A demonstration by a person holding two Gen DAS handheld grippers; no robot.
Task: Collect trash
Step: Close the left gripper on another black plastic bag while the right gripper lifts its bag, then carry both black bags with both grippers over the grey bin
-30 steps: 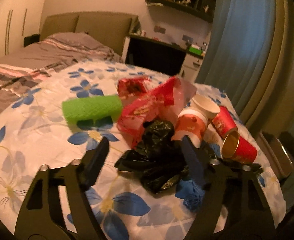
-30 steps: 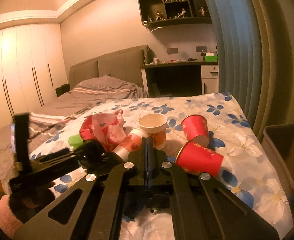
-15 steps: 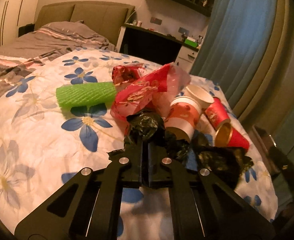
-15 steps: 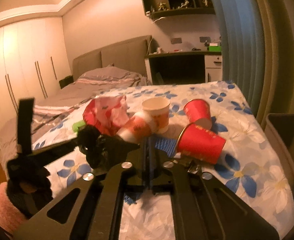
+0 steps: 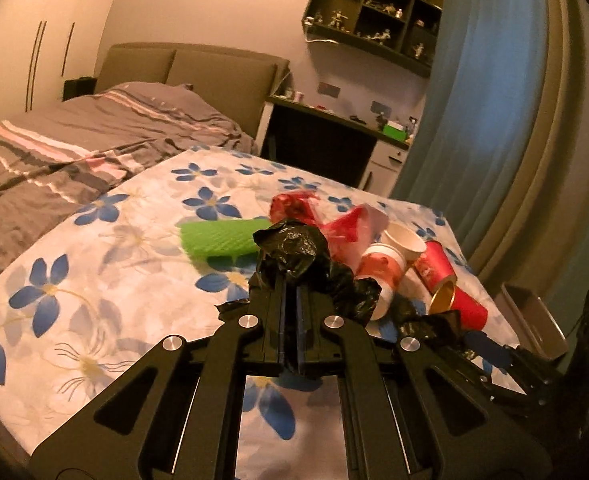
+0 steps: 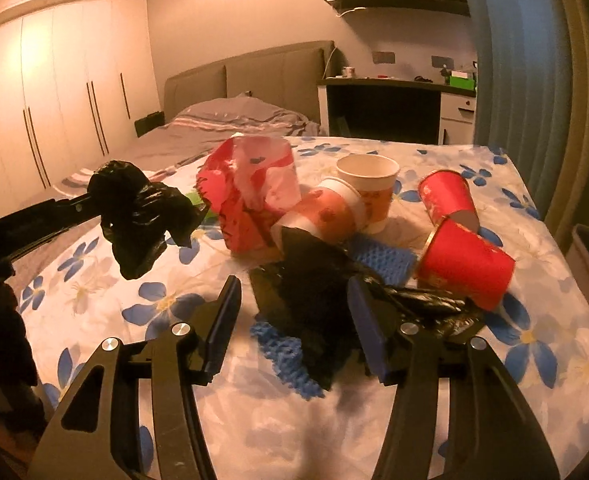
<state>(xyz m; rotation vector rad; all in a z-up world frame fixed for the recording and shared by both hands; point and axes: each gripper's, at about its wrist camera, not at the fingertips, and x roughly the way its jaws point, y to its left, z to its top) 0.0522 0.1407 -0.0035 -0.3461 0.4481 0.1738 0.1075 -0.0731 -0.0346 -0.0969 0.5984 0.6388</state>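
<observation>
My left gripper [image 5: 290,280] is shut on a crumpled black plastic bag [image 5: 294,246] and holds it above the flowered tablecloth [image 5: 94,312]. The right wrist view shows that clump [image 6: 138,216] hanging clear at the left. My right gripper [image 6: 294,316] is low over the table with its jaws opening. More black plastic [image 6: 314,292] lies between its blue pads [image 6: 368,332], not pinched. Behind it lie a red plastic bag [image 6: 250,196], an upright paper cup [image 6: 368,184], a tipped orange cup [image 6: 326,212] and two red cups [image 6: 466,264].
A green foam net [image 5: 218,236] lies left of the pile and a blue one [image 6: 382,260] sits under the black plastic. A grey bin [image 5: 534,320] stands off the table's right edge by the curtain. A bed lies behind.
My left gripper shut on the black bag and lifted it up and to the left. My right gripper went from shut to open and sank toward the black plastic on the table.
</observation>
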